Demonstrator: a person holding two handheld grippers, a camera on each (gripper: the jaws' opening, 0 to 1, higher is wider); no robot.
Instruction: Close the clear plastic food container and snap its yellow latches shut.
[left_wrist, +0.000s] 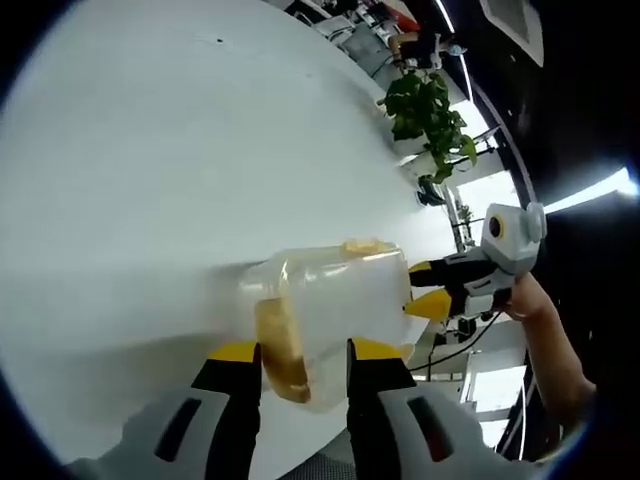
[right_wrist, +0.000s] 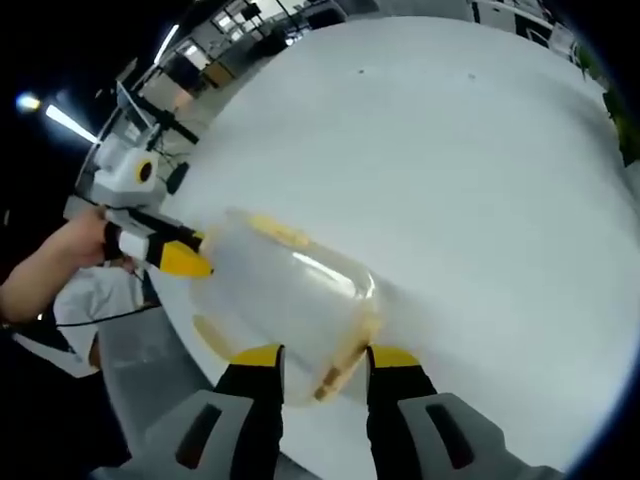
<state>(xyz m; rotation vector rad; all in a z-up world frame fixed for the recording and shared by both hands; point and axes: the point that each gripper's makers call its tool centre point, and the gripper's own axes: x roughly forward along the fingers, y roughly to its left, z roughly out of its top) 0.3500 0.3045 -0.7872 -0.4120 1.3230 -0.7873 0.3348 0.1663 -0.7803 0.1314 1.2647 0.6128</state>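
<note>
Low in the left gripper view, the left gripper (left_wrist: 303, 352) straddles the container's (left_wrist: 330, 305) yellow latch (left_wrist: 280, 348), jaws part open; its long axis runs right toward the right gripper (left_wrist: 432, 285). Low in the right gripper view, the right gripper (right_wrist: 322, 358) likewise straddles the container (right_wrist: 285, 300) on the table (right_wrist: 480, 160), reaching up-left to the left gripper (right_wrist: 185, 252).

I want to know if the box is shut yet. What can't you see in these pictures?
- Left gripper view: the container is blurry through its cloudy plastic, so lid seating is unclear; the left gripper hides its near end.
- Right gripper view: the right gripper covers the near yellow latch.
</note>
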